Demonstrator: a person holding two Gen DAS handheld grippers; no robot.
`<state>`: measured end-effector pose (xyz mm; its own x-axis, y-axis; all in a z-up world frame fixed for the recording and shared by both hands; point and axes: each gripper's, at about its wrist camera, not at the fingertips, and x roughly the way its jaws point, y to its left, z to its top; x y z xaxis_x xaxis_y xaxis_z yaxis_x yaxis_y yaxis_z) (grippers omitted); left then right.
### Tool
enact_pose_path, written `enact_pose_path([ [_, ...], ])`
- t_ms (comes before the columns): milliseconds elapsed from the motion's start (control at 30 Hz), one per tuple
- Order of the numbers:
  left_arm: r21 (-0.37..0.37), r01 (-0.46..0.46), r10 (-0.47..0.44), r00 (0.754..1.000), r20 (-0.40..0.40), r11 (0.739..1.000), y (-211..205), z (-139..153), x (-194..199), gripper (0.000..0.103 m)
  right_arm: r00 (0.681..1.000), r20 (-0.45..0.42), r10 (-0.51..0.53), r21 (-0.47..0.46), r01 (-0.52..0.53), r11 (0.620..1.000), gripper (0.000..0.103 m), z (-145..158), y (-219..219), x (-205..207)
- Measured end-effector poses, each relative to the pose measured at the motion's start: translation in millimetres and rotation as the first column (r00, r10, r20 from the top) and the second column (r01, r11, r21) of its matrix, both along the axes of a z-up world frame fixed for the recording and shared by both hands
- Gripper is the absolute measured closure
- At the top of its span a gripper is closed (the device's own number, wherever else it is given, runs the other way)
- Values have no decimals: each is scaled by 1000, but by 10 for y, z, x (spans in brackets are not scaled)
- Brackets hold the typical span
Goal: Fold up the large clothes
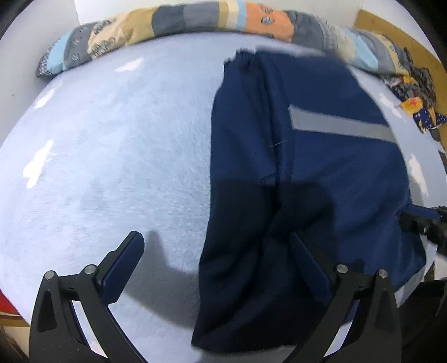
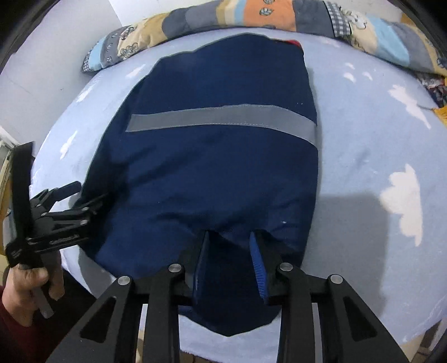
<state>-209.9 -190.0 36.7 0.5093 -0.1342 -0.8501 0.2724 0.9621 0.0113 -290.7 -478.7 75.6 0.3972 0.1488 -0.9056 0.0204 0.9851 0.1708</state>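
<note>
Nearest the lens in the left wrist view, the left gripper point(image 1: 215, 268) is seen with its jaws wide apart, nothing clamped; one finger hangs over bare bed sheet point(image 1: 111, 156), the other over the dark blue jacket point(image 1: 321, 173). That jacket is laid flat on the bed, grey stripe point(image 2: 220, 118) across it, near hem toward the cameras, far end close to the patchwork quilt point(image 2: 251, 14).

Over on the right, the right gripper point(image 2: 230, 268) is closed most of the way with a tuck of the near hem bunched between the jaws, so it looks clamped on the jacket.

Judging by that, a fold from the near hem is probably in hand. It'd be done best if the left side gets pinched at the same hem line first, so both corners can be lifted level and the stripe kept straight.

Plenty of open sheet is left on both sides. The bed's near edge is right under the hem, so slack could slip off there.
</note>
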Motion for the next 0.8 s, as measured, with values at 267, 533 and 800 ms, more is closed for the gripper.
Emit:
enact_pose_path([
  [267,-20,-13,14,1000,26,1000,88,74,-303,0,980,199,-25,23,21,1000,69,384,40,-643],
  [533,38,12,-13,1000,18,999,3,4,-382,0,998,67,-4,-57,8,998,67,-7,269,-511],
  [800,-129,-106,102,994,-34,986,530,109,-352,0,977,214,-19,42,11,999,67,252,282,-806],
])
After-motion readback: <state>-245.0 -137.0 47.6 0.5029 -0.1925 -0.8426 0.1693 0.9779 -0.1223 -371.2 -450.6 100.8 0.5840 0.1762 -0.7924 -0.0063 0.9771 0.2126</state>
